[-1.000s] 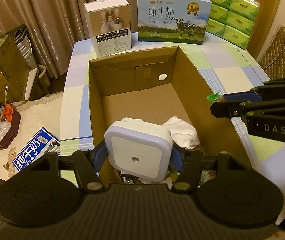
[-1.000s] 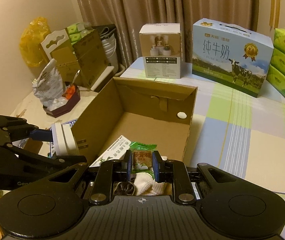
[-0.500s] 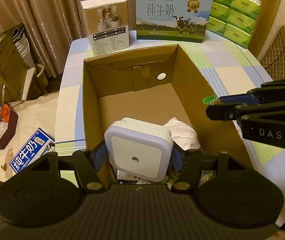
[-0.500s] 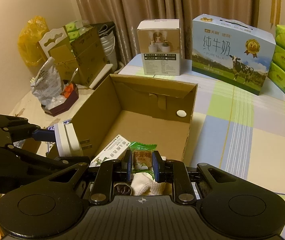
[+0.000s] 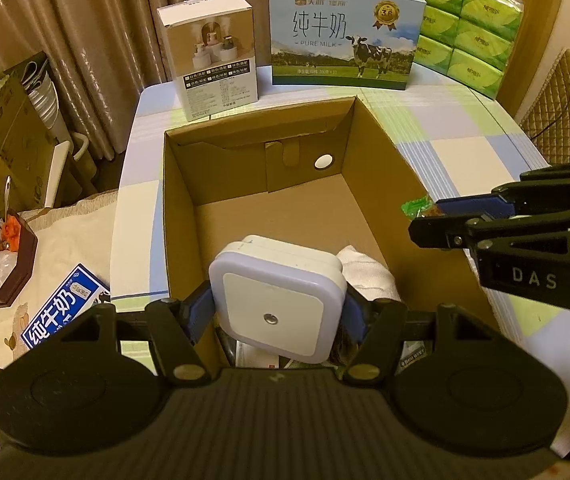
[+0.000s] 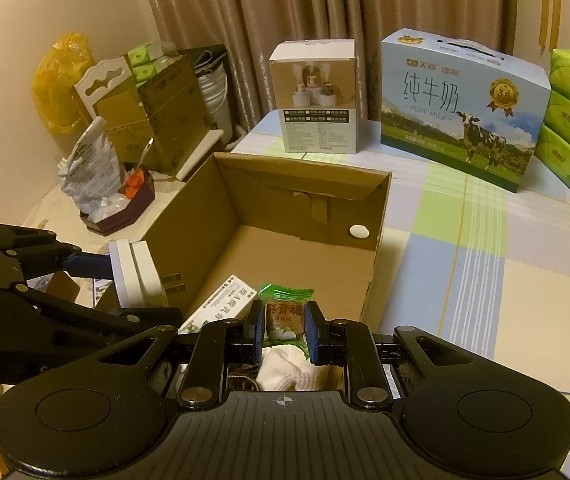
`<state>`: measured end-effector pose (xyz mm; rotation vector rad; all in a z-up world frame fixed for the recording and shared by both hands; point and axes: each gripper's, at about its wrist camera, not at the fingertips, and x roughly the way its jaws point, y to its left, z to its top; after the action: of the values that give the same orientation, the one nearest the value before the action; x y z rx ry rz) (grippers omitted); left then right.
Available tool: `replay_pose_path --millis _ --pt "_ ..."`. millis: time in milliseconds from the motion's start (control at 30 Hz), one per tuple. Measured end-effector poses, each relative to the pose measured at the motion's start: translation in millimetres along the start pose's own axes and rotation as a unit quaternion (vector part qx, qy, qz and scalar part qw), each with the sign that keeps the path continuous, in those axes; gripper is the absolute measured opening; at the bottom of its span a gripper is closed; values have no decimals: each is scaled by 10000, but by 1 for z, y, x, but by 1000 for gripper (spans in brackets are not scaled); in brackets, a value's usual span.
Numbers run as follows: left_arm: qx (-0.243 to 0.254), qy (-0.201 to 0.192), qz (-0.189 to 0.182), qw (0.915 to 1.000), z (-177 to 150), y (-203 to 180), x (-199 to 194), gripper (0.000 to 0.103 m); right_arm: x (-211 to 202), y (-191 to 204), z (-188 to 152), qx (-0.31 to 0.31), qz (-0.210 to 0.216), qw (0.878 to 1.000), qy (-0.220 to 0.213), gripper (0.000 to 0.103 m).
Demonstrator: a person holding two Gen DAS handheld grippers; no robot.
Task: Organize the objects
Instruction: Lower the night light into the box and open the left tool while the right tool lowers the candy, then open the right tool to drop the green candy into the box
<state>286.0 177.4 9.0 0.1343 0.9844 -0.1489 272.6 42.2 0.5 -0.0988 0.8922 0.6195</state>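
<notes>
The left gripper is clamped wide on a white night light, pads pressed on both its sides, held over the near end of the open carton. The right gripper is closed narrow on a green candy, held over the carton's near right part. Inside the carton a white cloth and a leaflet are seen below the fingers. Behind the carton, on the checked table, stand a white box, a milk case and green tissue packs.
</notes>
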Motion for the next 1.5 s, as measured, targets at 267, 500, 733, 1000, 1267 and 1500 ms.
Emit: replay_pose_path --millis 267,500,733,1000,1267,1500 --pt "-67 -133 149 9998 1 5 1 75 0 -1 2 8 9 10000 1 18" --pt "-24 -144 230 9996 -4 6 -3 75 0 0 1 8 25 10000 0 18" --pt "24 -194 236 9995 -8 4 -9 75 -1 5 3 -4 52 10000 -23 18" --pt "56 -188 291 9994 -10 5 -12 75 -2 8 5 -13 67 10000 -24 18" --pt "47 -201 270 9994 -10 6 -12 75 -1 8 8 2 149 9999 -60 18" --pt "10 -182 280 9994 -14 11 -12 75 -1 -3 9 187 371 9989 -198 66"
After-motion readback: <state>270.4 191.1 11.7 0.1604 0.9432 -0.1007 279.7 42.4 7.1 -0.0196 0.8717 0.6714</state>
